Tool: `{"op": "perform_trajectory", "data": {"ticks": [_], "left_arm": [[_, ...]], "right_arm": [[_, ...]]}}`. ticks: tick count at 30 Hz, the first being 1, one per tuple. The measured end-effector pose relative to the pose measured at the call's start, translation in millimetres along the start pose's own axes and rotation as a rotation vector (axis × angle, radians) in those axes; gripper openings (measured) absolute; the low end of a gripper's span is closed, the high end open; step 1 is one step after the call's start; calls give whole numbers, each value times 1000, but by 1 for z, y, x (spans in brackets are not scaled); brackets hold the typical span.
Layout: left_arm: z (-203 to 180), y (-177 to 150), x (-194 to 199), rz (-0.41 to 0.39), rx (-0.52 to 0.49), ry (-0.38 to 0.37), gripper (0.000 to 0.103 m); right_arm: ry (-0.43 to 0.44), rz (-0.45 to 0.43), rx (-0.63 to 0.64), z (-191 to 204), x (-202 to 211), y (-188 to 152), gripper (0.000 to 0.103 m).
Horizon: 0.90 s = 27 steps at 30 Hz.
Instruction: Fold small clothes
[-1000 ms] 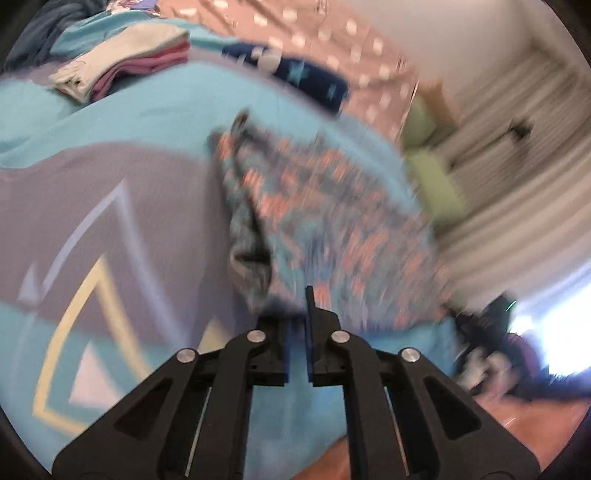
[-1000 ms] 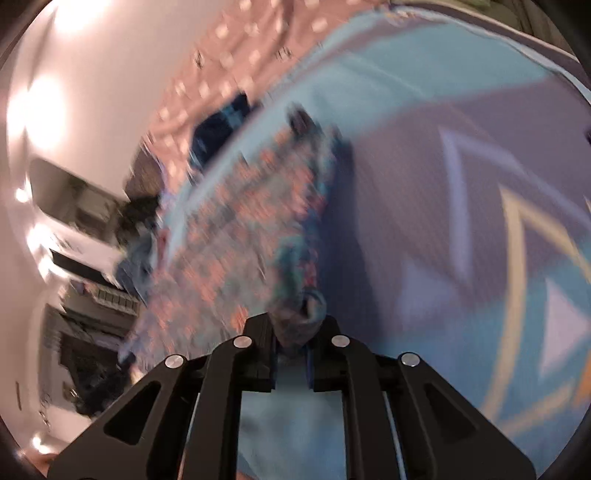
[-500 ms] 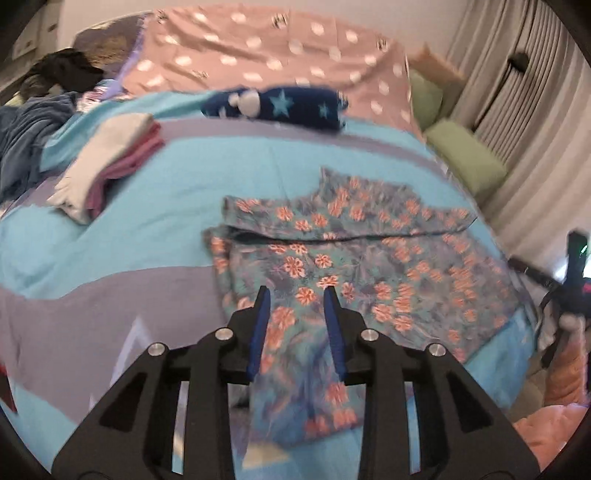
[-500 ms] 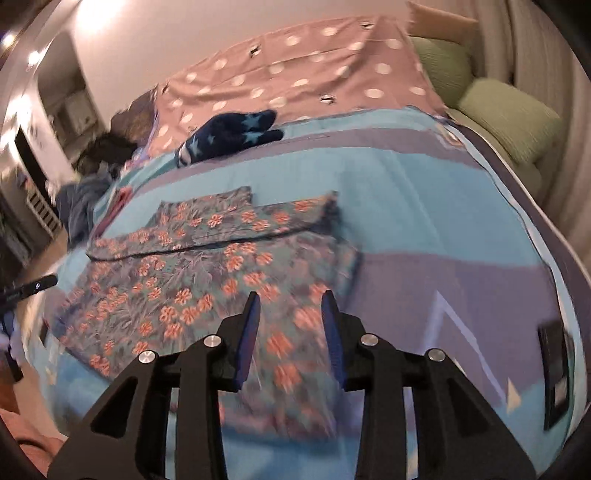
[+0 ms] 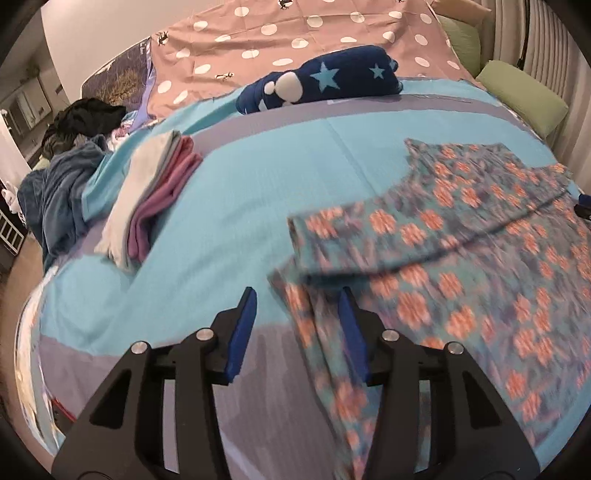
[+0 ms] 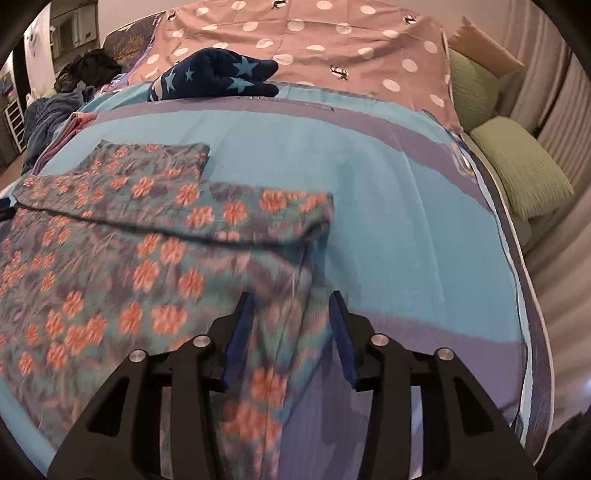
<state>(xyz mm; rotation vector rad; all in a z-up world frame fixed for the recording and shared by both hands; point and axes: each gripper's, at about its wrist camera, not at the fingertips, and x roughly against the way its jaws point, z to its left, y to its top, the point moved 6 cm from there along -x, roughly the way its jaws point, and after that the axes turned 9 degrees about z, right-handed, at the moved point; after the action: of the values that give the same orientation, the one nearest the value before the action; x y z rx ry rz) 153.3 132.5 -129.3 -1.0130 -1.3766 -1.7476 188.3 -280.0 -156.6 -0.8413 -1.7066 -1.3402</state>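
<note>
Floral garment [image 5: 461, 266] spread flat on the blue bedspread [image 5: 229, 206], ahead and to the right of the left gripper [image 5: 299, 325]; seen from the other wrist, floral garment [image 6: 147, 236] ahead and to the left of the right gripper [image 6: 288, 325]. Far edge already doubled over as a band across the cloth, fold line running side to side between the two grippers.

Left gripper: jaws half apart, just opened, nothing pressed between the pads; near left edge of the garment lying under and just inside the right-hand finger. Right gripper: jaws likewise half apart, just opened, near right edge of the cloth lying loose beneath the gap, no pinch.

Change from one second ago: both grippers then shut on bunched cloth held close to the lens; now cloth released and lying flat, grippers drawn back toward the near edge. Probable meaning: one fold laid down and let go, next grasp not yet taken; near corners the likely next hold for a second fold.

Beyond the left gripper, to its left: stack of folded clothes [image 5: 147, 206], white over pink, apparently finished pieces. Further ahead: dark star-patterned bundle [image 5: 325, 85] against the dotted cover [image 5: 332, 33]. Motion blur on the near cloth; finer creases not legible.
</note>
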Motion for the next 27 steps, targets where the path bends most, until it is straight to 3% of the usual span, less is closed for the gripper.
{"op": "perform_trajectory", "data": {"ticks": [6, 8, 14, 21, 23, 24, 25, 26, 27], "left_arm": [[11, 44, -24, -25, 94, -71, 47], [21, 64, -25, -56, 156, -128, 51], [50, 92, -12, -143, 290, -226, 57], [35, 78, -43, -27, 316, -482, 57], [24, 79, -57, 10, 317, -536, 49], [19, 80, -62, 25, 313, -562, 37], [10, 82, -68, 40, 300, -601, 12], [4, 84, -69, 40, 287, -618, 5], [0, 87, -66, 21, 275, -620, 4]], "right_arm": [[-13, 3, 18, -4, -16, 29, 53], [-7, 2, 15, -6, -20, 38, 53], [86, -14, -74, -23, -22, 55, 53], [290, 1, -203, -44, -31, 59, 53], [334, 1, -219, -43, -34, 62, 53], [350, 2, -218, -42, -35, 64, 52], [376, 3, -215, -39, -36, 67, 42], [405, 4, -214, -36, -36, 70, 20], [424, 0, -220, -36, -34, 71, 11]]}}
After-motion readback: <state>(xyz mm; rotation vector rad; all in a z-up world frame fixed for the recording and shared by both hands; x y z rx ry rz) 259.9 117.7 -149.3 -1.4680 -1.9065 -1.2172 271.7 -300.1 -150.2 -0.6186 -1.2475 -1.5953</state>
